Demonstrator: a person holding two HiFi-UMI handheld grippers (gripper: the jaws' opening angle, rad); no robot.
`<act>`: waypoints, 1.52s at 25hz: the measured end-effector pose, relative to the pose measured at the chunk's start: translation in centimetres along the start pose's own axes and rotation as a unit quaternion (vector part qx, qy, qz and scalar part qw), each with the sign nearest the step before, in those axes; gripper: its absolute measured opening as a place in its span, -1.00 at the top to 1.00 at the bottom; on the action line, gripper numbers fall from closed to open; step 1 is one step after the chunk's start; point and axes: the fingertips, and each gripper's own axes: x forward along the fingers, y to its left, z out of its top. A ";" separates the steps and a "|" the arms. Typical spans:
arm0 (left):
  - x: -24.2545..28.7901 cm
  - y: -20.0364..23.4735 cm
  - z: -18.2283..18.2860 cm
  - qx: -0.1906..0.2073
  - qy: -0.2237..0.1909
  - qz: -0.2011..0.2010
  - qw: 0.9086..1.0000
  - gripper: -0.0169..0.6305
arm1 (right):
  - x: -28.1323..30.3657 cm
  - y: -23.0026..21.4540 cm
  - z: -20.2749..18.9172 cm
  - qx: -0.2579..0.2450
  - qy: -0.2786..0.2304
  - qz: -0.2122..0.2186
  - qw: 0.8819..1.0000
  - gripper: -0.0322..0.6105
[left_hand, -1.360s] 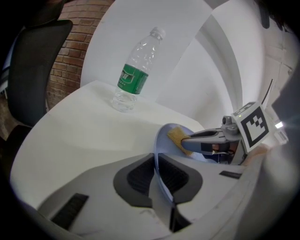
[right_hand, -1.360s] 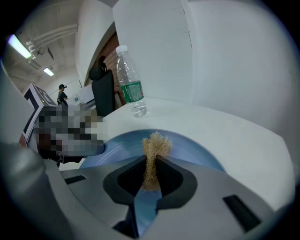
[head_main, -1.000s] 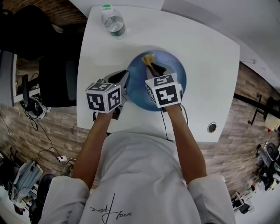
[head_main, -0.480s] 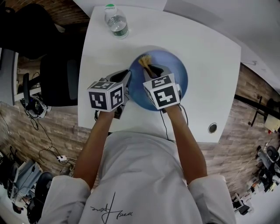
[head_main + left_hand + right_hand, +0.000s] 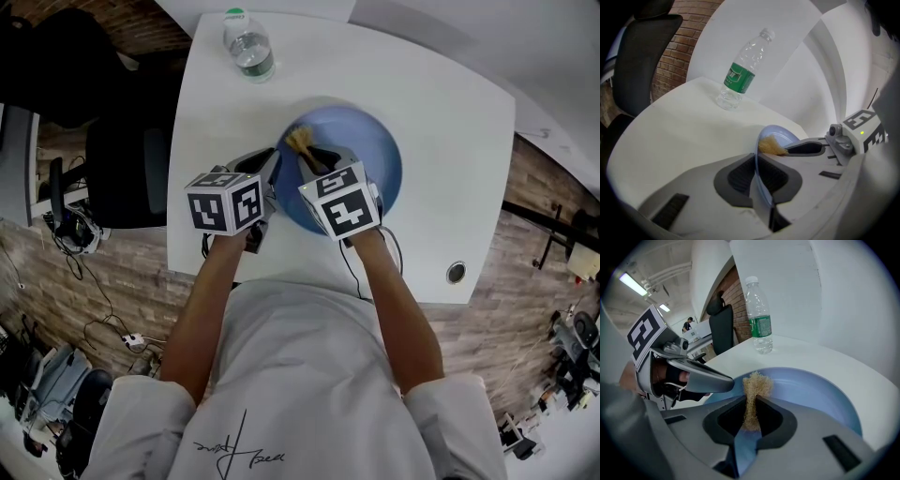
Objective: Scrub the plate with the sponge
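Observation:
A blue plate [image 5: 370,150] lies on the white table [image 5: 450,122]. My left gripper [image 5: 270,178] is shut on the plate's left rim [image 5: 757,164], which runs edge-on between its pads. My right gripper [image 5: 309,159] is shut on a tan fibrous sponge [image 5: 298,141], pinched thin between its jaws [image 5: 751,404] with the tuft sticking out over the plate [image 5: 811,390]. The sponge [image 5: 771,146] rests on the plate's left inner part, close to the left gripper's tip.
A clear water bottle with a green label [image 5: 246,45] stands at the table's far left corner [image 5: 738,79] [image 5: 759,322]. A black office chair [image 5: 122,169] is left of the table. A cable hole [image 5: 456,273] sits near the front right edge.
The right gripper has slid the sponge leftward across the plate, towards the left gripper. The left gripper keeps its hold on the rim.

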 end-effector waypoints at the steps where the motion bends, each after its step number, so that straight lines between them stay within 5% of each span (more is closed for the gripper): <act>1: 0.0 0.0 0.0 -0.002 -0.001 0.001 1.000 0.91 | 0.0 0.2 -0.1 0.002 0.002 0.002 1.000 0.72; 38: 0.1 0.2 0.3 -0.028 -0.019 -0.001 0.999 0.91 | -1.2 6.0 -3.9 -0.026 0.036 0.074 0.996 0.72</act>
